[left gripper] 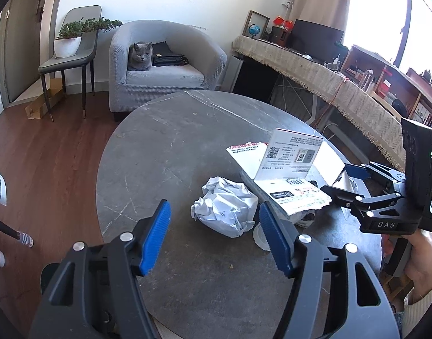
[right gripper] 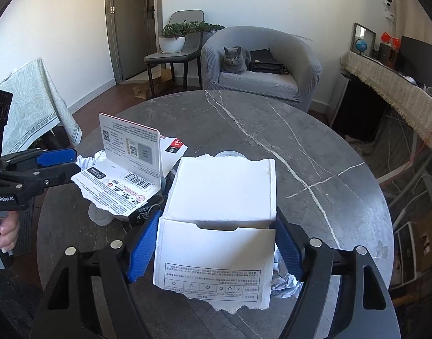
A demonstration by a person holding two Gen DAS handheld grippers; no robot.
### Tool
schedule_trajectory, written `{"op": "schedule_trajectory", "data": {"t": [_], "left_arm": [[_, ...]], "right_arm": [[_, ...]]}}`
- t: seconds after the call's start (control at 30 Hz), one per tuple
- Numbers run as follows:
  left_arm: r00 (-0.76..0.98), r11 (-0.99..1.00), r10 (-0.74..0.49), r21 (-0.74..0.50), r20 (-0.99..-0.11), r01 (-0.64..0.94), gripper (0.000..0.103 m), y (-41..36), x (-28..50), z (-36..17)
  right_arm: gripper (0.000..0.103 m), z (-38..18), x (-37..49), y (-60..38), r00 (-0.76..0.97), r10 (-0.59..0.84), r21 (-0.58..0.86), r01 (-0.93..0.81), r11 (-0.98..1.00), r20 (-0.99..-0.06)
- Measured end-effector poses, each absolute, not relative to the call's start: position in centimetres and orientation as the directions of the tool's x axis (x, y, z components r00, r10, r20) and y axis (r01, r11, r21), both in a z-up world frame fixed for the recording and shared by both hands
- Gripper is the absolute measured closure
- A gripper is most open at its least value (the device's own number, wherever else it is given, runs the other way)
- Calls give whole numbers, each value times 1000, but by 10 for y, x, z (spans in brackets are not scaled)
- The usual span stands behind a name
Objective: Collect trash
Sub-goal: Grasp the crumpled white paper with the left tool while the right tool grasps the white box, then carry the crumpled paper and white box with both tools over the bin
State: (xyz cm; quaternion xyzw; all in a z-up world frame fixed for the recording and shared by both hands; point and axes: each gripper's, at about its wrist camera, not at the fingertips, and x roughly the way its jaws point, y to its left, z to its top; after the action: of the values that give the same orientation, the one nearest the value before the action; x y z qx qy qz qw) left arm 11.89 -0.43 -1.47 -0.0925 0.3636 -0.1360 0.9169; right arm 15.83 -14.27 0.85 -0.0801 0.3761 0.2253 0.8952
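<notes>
Right hand-held gripper (right gripper: 216,243): blue pads flank the torn white cardboard box (right gripper: 218,212) near the table's (right gripper: 343,147) near edge; I cannot tell if they press. I'd squeeze low, evenly. Left hand-held gripper (left gripper: 214,234) spread, crumpled white paper wad (left gripper: 225,206) just ahead, untouched, near the table's middle.

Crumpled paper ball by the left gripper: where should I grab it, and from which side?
Grip the crumpled paper ball across its middle, coming from the near side with the open left gripper. It sits free on the table, bulging and soft; torn packaging crowds its right.
</notes>
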Motion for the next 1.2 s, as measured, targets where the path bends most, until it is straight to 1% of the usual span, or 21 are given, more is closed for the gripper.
{"op": "schedule_trajectory", "data": {"t": [0.23, 0.3, 0.6, 0.63, 0.73, 0.77, 0.97, 1.2], "left_arm": [[679, 945, -319, -273, -661, 179, 35, -10, 127, -21], [677, 945, -321, -275, -662, 179, 35, -10, 129, -22], [670, 951, -303, -261, -678, 166, 36, -18, 137, -28], [670, 952, -301, -260, -678, 164, 38, -18, 137, -28], [674, 957, -282, -246, -683, 151, 49, -20, 138, -29], [676, 958, -280, -245, -681, 150, 49, -20, 138, -29], [677, 956, -285, -248, -678, 154, 49, -18, 134, -27], [712, 952, -276, -284, -646, 112, 50, 2, 125, -18]], "right_arm": [[26, 22, 160, -160, 644, 417, 137, -439, 888, -642], [26, 25, 159, -163, 651, 426, 149, -437, 887, -628], [26, 28, 156, -162, 655, 441, 154, -448, 881, -614], [26, 29, 155, -163, 655, 441, 153, -449, 880, -613], [26, 33, 153, -164, 661, 446, 156, -450, 879, -604], [26, 34, 152, -163, 663, 446, 156, -450, 879, -602], [26, 38, 146, -158, 660, 445, 143, -460, 876, -606], [26, 48, 141, -152, 666, 459, 143, -473, 869, -588]]}}
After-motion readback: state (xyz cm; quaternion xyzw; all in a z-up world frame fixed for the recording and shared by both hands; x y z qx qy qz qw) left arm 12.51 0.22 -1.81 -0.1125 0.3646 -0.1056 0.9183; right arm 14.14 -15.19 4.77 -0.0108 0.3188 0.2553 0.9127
